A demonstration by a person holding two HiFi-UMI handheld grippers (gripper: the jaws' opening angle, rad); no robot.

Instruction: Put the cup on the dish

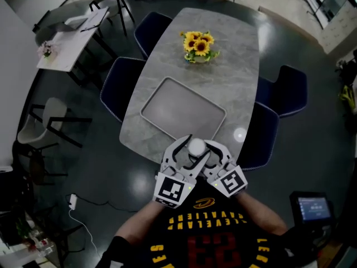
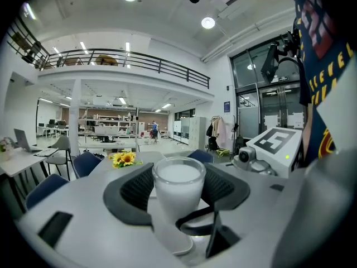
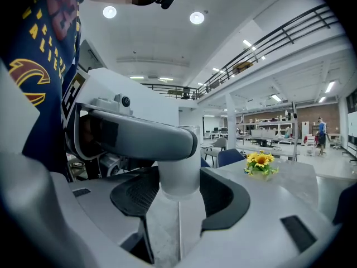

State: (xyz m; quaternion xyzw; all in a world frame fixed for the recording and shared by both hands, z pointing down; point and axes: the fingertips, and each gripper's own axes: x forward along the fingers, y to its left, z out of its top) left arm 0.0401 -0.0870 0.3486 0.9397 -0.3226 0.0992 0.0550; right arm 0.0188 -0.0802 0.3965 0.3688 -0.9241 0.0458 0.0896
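The grey table (image 1: 234, 54) carries a flat grey dish (image 1: 181, 109) at its middle. Yellow sunflowers (image 1: 198, 44) stand beyond the dish. At the table's near edge the left tool (image 2: 179, 175) and right tool (image 3: 178, 177) meet. Each has its jaws closed on the same frosted white cup (image 1: 196, 147), held upright just near of the dish.

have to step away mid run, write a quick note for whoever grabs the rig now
Left gripper: jaws closed on the cup.
Right gripper: jaws closed on the same cup.
Cup is over the table's near edge, short of the dish; sunflowers stand beyond the dish.
Done: cup gripped.
Left: carry it forward, set it on the dish, release.
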